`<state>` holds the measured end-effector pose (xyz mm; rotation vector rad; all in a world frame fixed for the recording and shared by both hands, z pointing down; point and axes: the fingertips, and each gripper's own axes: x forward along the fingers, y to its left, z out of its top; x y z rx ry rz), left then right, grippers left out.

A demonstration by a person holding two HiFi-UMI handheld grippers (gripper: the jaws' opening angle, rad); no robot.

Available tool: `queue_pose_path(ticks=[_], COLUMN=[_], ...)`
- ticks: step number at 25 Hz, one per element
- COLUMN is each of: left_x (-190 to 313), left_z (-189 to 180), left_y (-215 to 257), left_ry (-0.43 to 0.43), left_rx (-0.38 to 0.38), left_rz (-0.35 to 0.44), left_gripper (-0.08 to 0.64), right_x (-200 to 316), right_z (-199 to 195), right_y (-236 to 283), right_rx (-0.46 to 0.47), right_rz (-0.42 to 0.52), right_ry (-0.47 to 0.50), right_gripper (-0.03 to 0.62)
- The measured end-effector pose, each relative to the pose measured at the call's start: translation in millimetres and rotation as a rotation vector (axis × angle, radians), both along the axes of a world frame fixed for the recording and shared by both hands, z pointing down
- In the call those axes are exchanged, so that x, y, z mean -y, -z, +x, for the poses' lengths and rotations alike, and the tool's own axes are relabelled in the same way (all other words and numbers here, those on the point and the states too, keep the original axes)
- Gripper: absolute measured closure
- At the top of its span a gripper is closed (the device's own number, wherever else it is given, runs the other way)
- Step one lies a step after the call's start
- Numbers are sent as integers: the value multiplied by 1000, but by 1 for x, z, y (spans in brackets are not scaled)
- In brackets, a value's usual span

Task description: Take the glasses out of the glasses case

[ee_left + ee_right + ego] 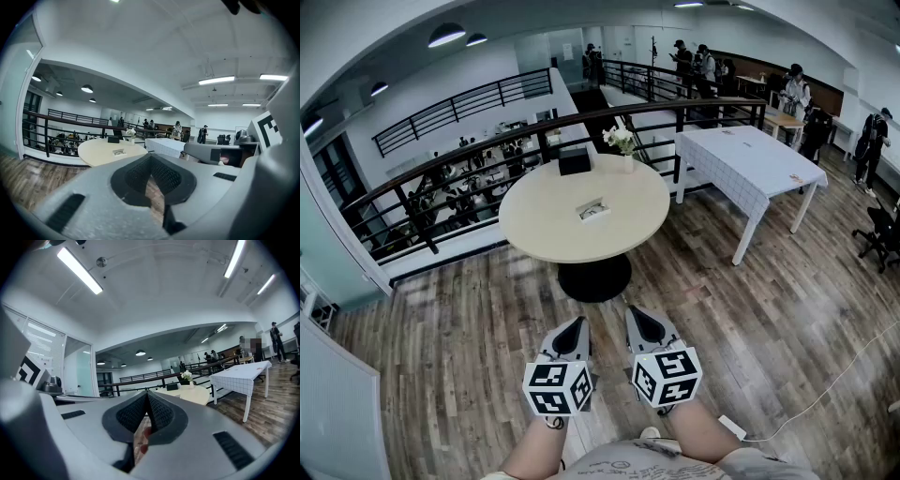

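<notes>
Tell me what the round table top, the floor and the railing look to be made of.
Round table top: pale cream, smooth and matt, likely laminate or painted board; no grain shows. Floor: wood-look planks with streaked brown-grey grain; real wood or vinyl, cannot tell. Railing: thin dark bars and posts, probably painted metal, under a browner top rail, perhaps wood.

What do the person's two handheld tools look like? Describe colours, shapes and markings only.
The left tool and right tool match: light grey bodies tapering to a point, lined with black ribbed pads. Each carries a white cube printed with black square markers. No sleeves show.
</notes>
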<state>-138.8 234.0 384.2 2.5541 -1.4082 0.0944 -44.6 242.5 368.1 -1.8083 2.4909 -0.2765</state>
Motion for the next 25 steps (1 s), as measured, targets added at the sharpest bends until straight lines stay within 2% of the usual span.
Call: queue_pose_path(ticks=[6, 16, 25], left_x=[12, 27, 43], left_z=[21, 72, 78], left_y=[2, -8, -28], left_ry=[-4, 26, 50], left_rx=[0, -10, -1], left_rz=[-7, -11, -58], left_gripper=[548, 548, 548], right_x=[4, 21, 45], right_z=[16, 55, 60], right_y=[14, 3, -9], right_rx=[18, 2, -5], right_rz=[30, 1, -29], right_ry=[21, 84, 103], right_gripper=[584, 584, 583])
